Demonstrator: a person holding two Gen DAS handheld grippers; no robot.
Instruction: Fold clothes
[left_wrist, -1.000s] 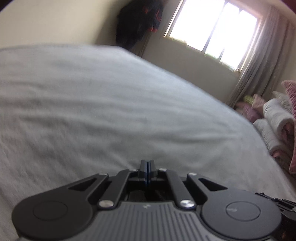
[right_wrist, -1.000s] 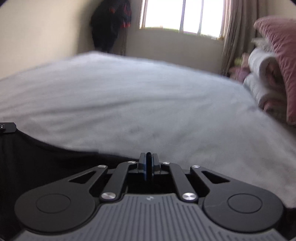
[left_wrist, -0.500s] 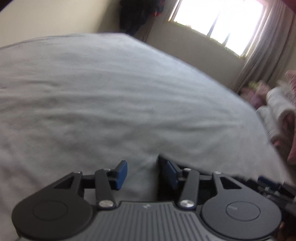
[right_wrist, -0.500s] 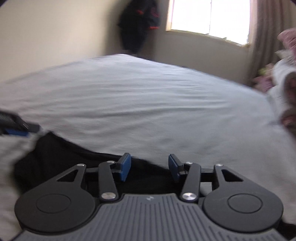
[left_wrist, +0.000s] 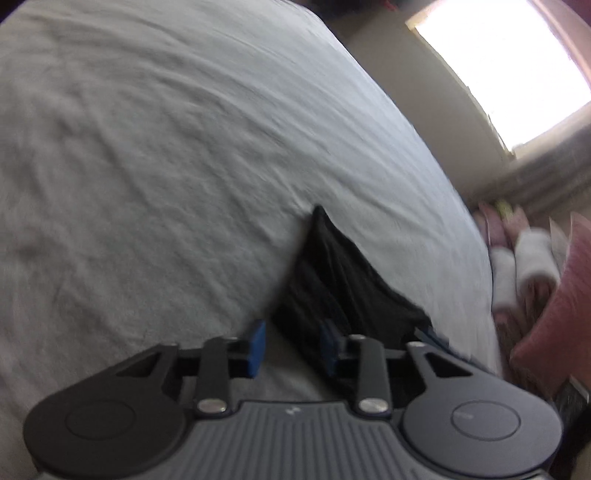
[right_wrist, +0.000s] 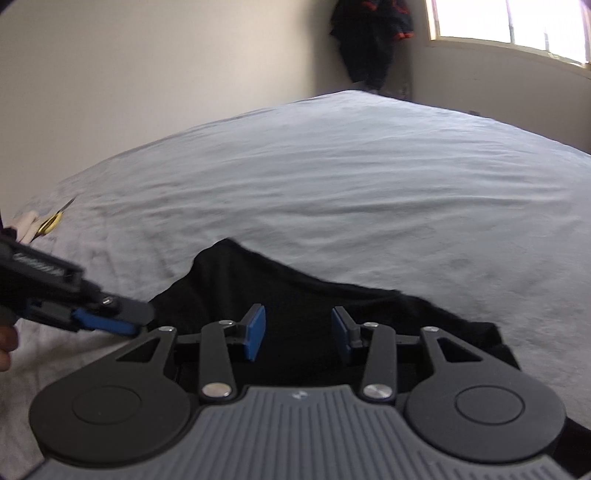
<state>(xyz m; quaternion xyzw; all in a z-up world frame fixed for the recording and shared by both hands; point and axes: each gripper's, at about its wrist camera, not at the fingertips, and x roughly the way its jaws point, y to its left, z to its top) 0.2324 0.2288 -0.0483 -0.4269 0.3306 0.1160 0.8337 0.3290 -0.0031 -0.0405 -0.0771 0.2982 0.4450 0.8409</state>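
jaws spread on both my left gripper (left_wrist: 291, 345) and right gripper (right_wrist: 298, 332), gripping nothing, poised over the black garment (right_wrist: 295, 295) lying flat on the bed (right_wrist: 369, 184) for folding.

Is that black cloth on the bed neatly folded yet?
Cannot tell. The black cloth lies rumpled on the bed, with uneven edges.

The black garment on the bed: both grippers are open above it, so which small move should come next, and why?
Probably lower the right gripper and close it on the black garment's near edge. Both grippers are open, the left gripper at its left edge, and the cloth lies loose on the bed.
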